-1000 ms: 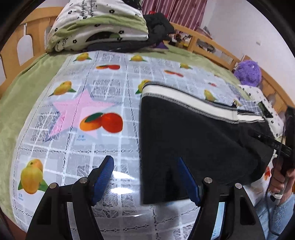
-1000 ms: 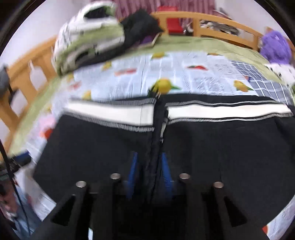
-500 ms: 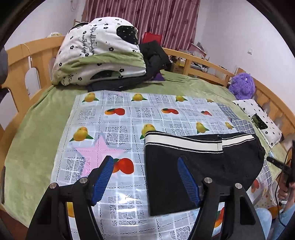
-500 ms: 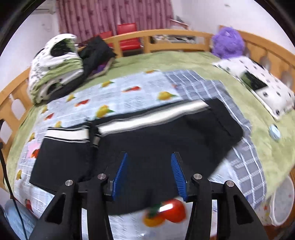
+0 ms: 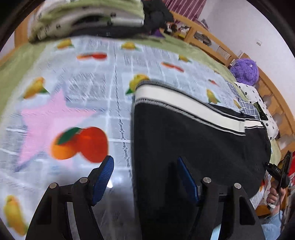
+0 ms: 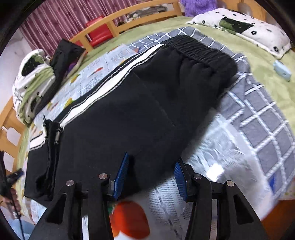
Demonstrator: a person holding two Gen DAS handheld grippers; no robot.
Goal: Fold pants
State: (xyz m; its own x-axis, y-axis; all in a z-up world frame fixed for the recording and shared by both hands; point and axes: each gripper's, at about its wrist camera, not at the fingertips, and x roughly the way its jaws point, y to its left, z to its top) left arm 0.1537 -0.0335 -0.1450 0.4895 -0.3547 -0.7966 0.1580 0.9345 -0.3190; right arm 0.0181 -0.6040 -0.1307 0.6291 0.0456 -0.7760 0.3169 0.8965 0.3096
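**Lying folded on the fruit-print mat: black pants between two open hand-held grippers**

Lying flat on the bed, the black pants (image 5: 193,140) rest on a glossy mat (image 5: 77,103) printed with oranges, lemons and a pink star. The pants are doubled over, with a white side stripe (image 5: 184,103) along the far edge. In the right wrist view the same pants (image 6: 132,110) stretch away from the camera, the elastic waistband (image 6: 201,51) at the far end lying on a grey checked cloth (image 6: 258,114), and two drawstring tips (image 6: 50,133) sitting near the fold at the left.

The left hand-held gripper (image 5: 145,177) hangs low over the near left edge of the pants with its blue pads spread wide apart. One pad (image 5: 104,175) is over the bare mat, the other (image 5: 186,177) is over the black cloth, and the fabric's edge runs between them. Whether either pad touches the cloth cannot be told.

The right hand-held gripper (image 6: 150,175) is also apart, its pads straddling the near hem of the pants. The left pad (image 6: 122,171) is over the fabric and the right one (image 6: 179,177) is at the hem's edge by the mat. Nothing is clamped.

A pile of folded bedding (image 5: 88,16) sits at the far end of the bed, a purple plush toy (image 5: 243,71) by the wooden rail, and a flowered pillow (image 6: 245,31) on the green sheet.
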